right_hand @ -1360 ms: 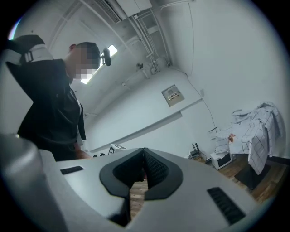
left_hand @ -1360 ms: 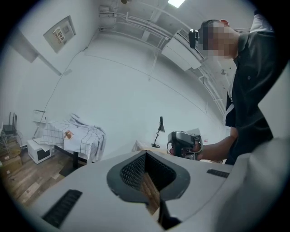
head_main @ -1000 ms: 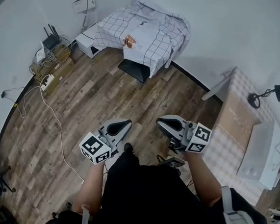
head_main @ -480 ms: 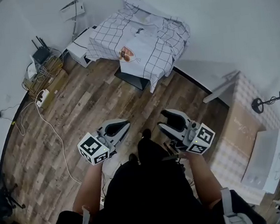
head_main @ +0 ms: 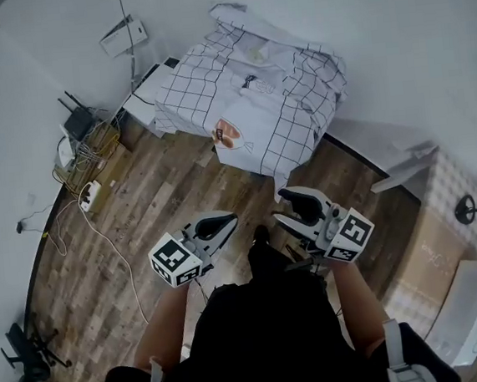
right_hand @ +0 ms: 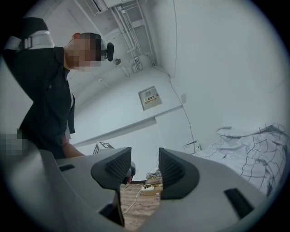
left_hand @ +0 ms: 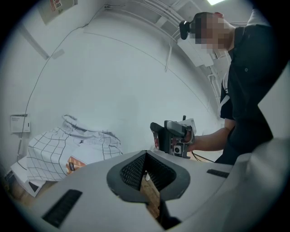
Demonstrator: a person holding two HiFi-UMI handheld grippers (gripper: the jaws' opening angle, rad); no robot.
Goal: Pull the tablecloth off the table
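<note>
1. Plank floor (head_main: pixel 180 191): a power strip (head_main: pixel 90 192) lies near the wall, and a white cable (head_main: pixel 126 264) trails across the boards.
2. Checked tablecloth (head_main: pixel 290 114) drapes the table, hiding it.
3. On the tablecloth: a small orange-and-white item (head_main: pixel 228 133), kind unclear.

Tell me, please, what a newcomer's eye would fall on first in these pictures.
The white tablecloth with its black grid, draped in folds at the top of the head view, catches the eye first. Nearer, over the wood floor, the person holds out the left tongs, shut and empty, and the right tongs, whose jaws have just been opening with nothing between them.
</note>
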